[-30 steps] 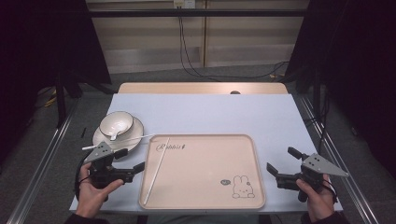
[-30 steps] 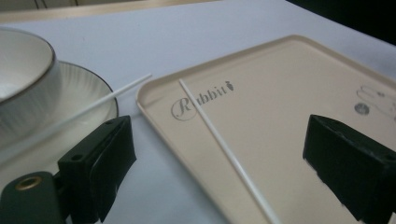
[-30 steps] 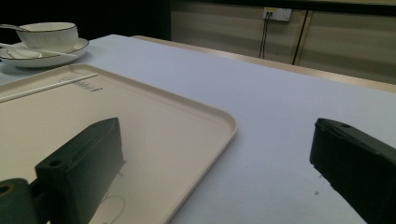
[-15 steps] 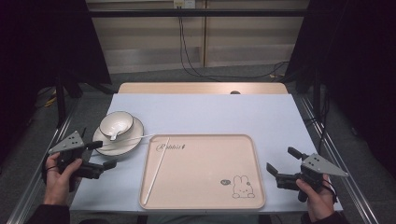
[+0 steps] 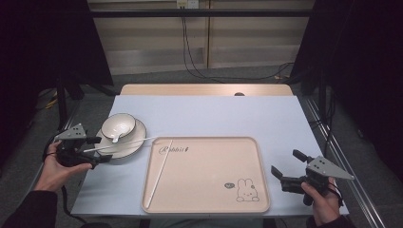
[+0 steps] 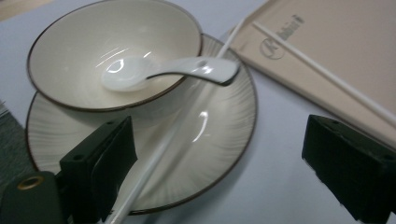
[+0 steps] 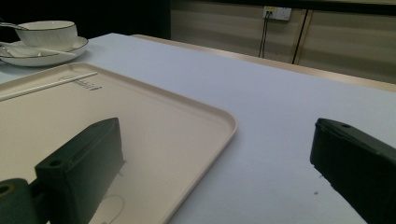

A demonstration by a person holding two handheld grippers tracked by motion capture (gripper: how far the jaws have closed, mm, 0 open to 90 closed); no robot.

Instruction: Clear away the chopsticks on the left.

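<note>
Your left gripper (image 5: 97, 149) sits at the plate (image 6: 219, 140), jaws wide around a chopstick (image 6: 154, 163); right gripper (image 5: 285, 166) jaws gape, empty.

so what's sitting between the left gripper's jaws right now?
In the left gripper view, the near end of a white chopstick lies across the plate between the open jaws of the left gripper, close to one jaw; contact is unclear.

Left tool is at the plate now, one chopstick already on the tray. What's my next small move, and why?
Probably ease the left tool sideways until the chopstick lying across the plate sits midway between its open jaws, then close. The chopstick now runs beside one jaw, not centred; the other chopstick already lies on the tray.
</note>
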